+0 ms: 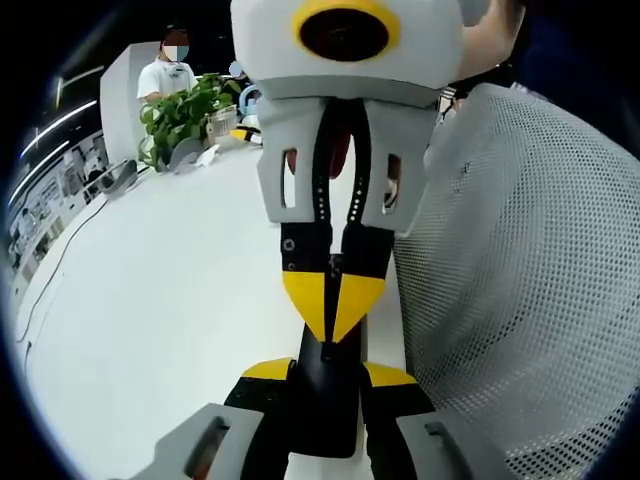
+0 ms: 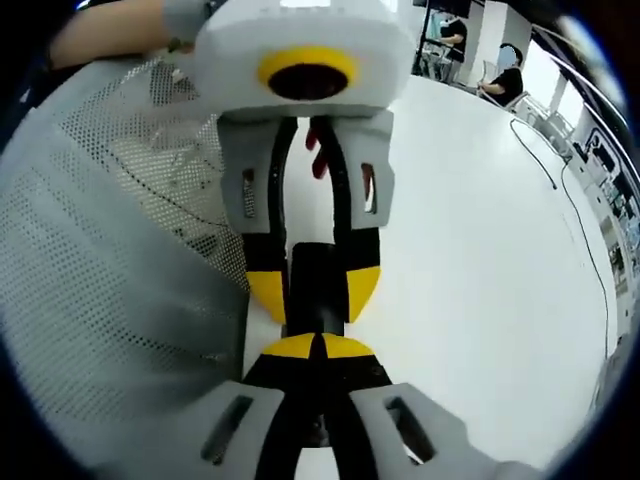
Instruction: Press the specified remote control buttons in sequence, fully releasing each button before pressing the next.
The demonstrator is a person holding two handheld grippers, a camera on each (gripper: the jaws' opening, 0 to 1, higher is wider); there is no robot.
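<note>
White table (image 1: 150, 300), mesh chair at edge; left gripper (image 1: 327, 385) grasps remote (image 1: 325, 400), right gripper (image 1: 330, 325) clenched, tips on remote: press straight, lift fully.

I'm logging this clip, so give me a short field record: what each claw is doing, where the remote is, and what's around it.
left claw: closed on the remote's sides, holding it
right claw: shut, tips meeting the remote's face, seemingly pressing
remote: black, between the left claw's jaws
table: white, under both claws
chair: pale mesh, right beside the claws
plant: green, at the table's far end
button pressed: cannot tell, hidden by the tips
</note>
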